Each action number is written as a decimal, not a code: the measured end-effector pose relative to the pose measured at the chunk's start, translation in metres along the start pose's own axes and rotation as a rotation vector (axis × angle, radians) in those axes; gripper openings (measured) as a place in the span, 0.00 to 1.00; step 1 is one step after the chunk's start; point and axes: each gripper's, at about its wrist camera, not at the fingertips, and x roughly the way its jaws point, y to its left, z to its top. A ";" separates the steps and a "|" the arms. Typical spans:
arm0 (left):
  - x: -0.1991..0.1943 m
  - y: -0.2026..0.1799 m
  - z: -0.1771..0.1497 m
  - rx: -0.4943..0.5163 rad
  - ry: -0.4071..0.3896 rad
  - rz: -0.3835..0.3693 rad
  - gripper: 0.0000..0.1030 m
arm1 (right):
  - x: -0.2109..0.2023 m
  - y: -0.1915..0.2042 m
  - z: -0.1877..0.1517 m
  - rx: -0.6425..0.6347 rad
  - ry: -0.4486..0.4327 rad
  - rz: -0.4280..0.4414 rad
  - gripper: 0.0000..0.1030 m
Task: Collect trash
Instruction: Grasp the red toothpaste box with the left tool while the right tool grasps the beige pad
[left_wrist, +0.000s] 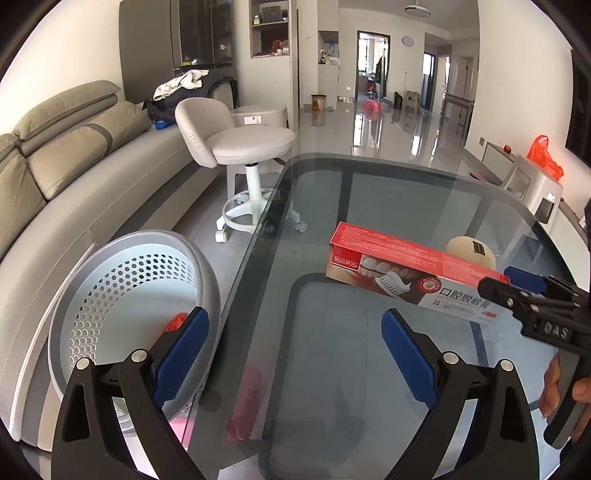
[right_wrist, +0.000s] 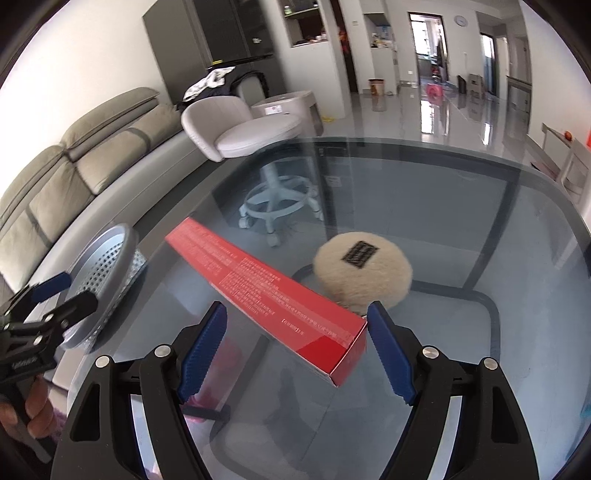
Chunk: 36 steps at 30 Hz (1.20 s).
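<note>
Living-room light bounces off a glass worktop (left_wrist: 369, 332), sofa (left_wrist: 74, 155) on the far left, a pale swivel stool (left_wrist: 236, 144) behind, and we're right at the pick!

Right gripper (right_wrist: 295, 347) has its blue fingers (right_wrist: 388, 350) spread wide, straddling the near end of the toothpaste box (right_wrist: 266, 291). Nothing is pinched yet. One finger looks almost against the box's corner, though I can't say it touches. Left gripper (left_wrist: 295, 358) hangs open too, empty, over the worktop's edge beside the waste basket (left_wrist: 122, 302).

Risks from here, as I judge it: the grab is at the very end of a long box, so once lifted the far end could sag or swing and twist out of the fingers. Glass is slick, so an off-centre squeeze may just skate the box away. And that fluffy round pad (right_wrist: 364, 275) sits right behind the box, touching or nearly; a shove forward could nudge it along. The basket stands on the floor beside the worktop, so a short drop could clip its rim.

The box itself: long, slim, red on top, white front with teeth and a toothbrush printed, corners crisp, lying flat and diagonal across the worktop. Looks like light cardboard, easy to crush if squeezed hard.
</note>
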 end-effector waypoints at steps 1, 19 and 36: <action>0.000 0.002 0.000 -0.006 0.003 0.002 0.90 | -0.001 0.003 -0.001 -0.003 0.003 0.012 0.73; -0.015 0.037 0.003 -0.070 -0.022 0.078 0.90 | 0.001 0.094 -0.031 -0.149 0.089 0.157 0.73; -0.007 0.013 0.004 -0.087 0.004 0.029 0.90 | -0.025 0.023 -0.005 0.069 -0.061 -0.056 0.73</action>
